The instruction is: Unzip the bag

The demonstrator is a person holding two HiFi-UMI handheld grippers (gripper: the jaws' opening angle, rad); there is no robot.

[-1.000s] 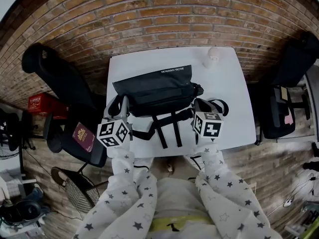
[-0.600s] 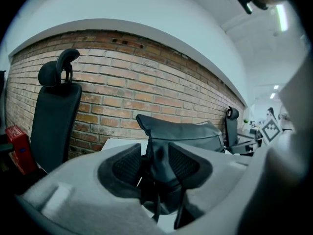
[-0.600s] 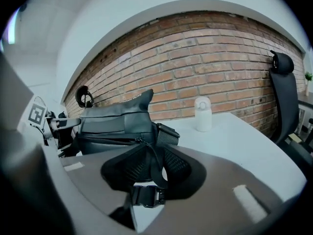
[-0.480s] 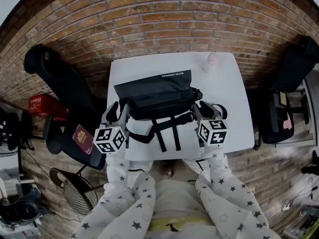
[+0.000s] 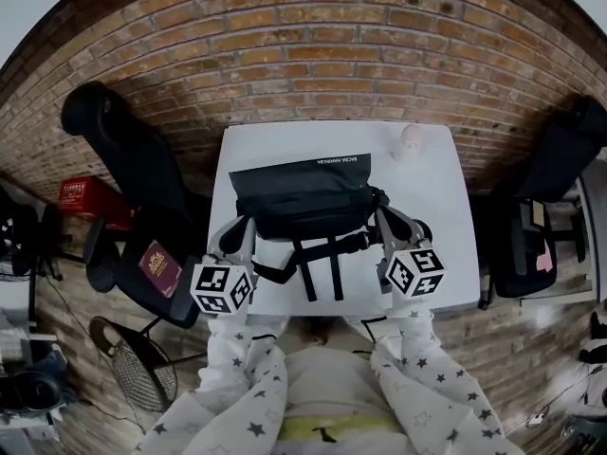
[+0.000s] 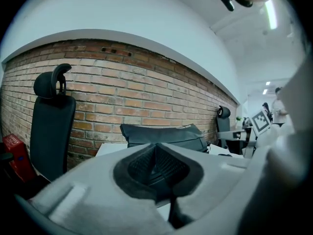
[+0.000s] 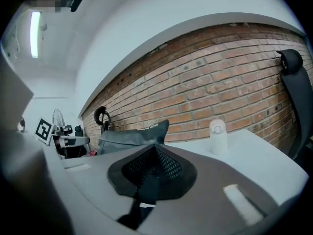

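Note:
A black bag (image 5: 303,192) lies across the middle of the white table (image 5: 446,216), its straps (image 5: 318,263) trailing toward the front edge. My left gripper (image 5: 239,229) sits just off the bag's left end, and my right gripper (image 5: 387,220) just off its right end. Neither touches the bag. In the left gripper view the black pads (image 6: 146,164) meet with nothing between them, and the bag (image 6: 164,135) stands beyond. The right gripper's pads (image 7: 161,166) are likewise pressed together and empty, with the bag (image 7: 132,137) ahead to the left.
A small white bottle (image 5: 411,138) stands at the table's back right corner, near the brick wall. A black office chair (image 5: 123,159) stands to the left, with a red booklet (image 5: 159,265) on a seat and a red box (image 5: 85,197) beyond. Another dark chair (image 5: 550,188) is on the right.
Both grippers have drawn back slightly toward the table's front edge, away from the bag's ends. The head view has shifted, so the table sits lower in the picture.

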